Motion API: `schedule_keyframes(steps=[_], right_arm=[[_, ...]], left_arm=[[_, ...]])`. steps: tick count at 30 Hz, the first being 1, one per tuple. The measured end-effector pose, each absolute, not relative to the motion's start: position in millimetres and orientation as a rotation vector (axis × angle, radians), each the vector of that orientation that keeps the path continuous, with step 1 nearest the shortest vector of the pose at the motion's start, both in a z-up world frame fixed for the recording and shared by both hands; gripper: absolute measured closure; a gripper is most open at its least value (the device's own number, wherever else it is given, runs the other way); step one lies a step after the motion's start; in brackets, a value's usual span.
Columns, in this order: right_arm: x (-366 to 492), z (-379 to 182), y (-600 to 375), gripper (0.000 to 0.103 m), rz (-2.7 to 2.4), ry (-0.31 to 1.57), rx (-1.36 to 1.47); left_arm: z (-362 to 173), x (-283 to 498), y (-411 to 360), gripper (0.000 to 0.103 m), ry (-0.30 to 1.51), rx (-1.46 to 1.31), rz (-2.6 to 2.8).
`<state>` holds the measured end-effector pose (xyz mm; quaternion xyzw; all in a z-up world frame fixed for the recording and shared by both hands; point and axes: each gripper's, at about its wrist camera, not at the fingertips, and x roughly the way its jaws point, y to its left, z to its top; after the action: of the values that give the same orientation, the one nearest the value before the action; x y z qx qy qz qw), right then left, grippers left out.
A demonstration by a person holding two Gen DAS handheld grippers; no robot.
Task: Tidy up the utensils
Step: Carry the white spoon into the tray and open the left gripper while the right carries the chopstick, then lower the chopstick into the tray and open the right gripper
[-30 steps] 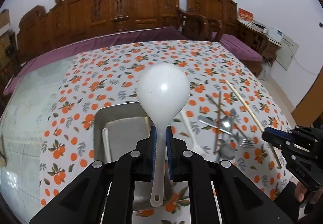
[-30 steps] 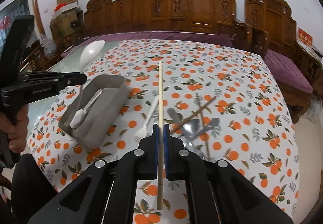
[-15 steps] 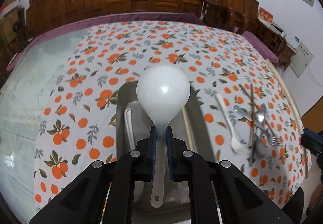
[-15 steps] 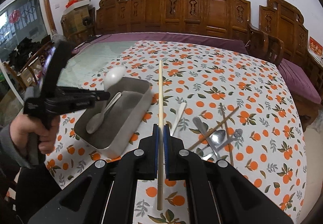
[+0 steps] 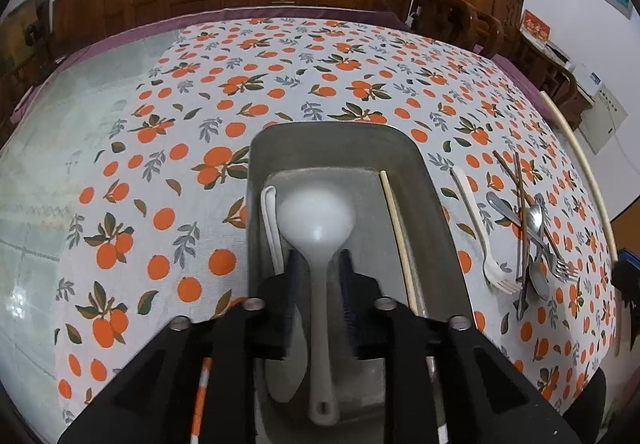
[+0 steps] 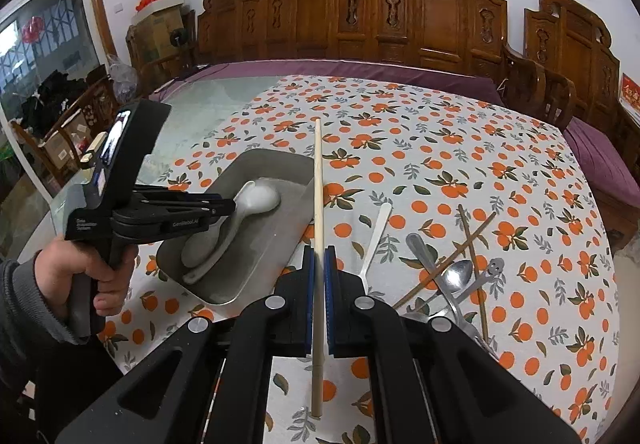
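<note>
A grey metal tray [image 5: 332, 139] [image 6: 240, 171] sits on the orange-print tablecloth. My left gripper [image 5: 318, 272] [image 6: 230, 205] is open over the tray, jaws spread either side of the white ladle [image 5: 316, 219] [image 6: 256, 199], which lies in the tray beside another white spoon [image 5: 270, 228] and a pale chopstick [image 5: 396, 232]. My right gripper [image 6: 319, 264] is shut on a long pale chopstick [image 6: 318, 203], held above the table just right of the tray.
Right of the tray lie a white plastic fork [image 5: 476, 228] [image 6: 376, 232] and a pile of metal spoons, forks and brown chopsticks [image 5: 532, 236] [image 6: 456, 276]. Carved wooden benches [image 6: 360, 19] with purple cushions stand behind the table. Bare glass tabletop [image 5: 60, 147] lies to the left.
My left gripper lowered the white ladle into the tray and opened its jaws, letting it go. My right gripper kept hold of the chopstick and shifted slightly closer to the tray.
</note>
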<state>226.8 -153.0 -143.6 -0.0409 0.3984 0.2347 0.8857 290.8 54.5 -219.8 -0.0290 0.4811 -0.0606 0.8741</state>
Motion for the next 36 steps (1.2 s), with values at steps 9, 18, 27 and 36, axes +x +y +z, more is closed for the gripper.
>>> schedule_keyframes(steps=[9,18,27,36], right_arm=[[227.6,-141.1,-127.6,0.097,0.516,0.828,-0.073],[237.8,-153.9,-86.8,0.097,0.557,0.867,-0.038],[261.5,-174.1,-57.4,0.097,0.559,0.917,0.013],[281.3,-204.0,-37.7,0.097,0.527,0.985,0.036]], left_arm=[[-185.0,245.5,76.8,0.073,0.911,-0.023,-0.144],[-158.2,211.1,121.5,0.063,0.848,-0.042,-0.106],[-148.2,193.7,144.3,0.058,0.805,-0.028,-0.07],[-142.2,191.0,148.2,0.058,0.793,-0.047,-0.079]])
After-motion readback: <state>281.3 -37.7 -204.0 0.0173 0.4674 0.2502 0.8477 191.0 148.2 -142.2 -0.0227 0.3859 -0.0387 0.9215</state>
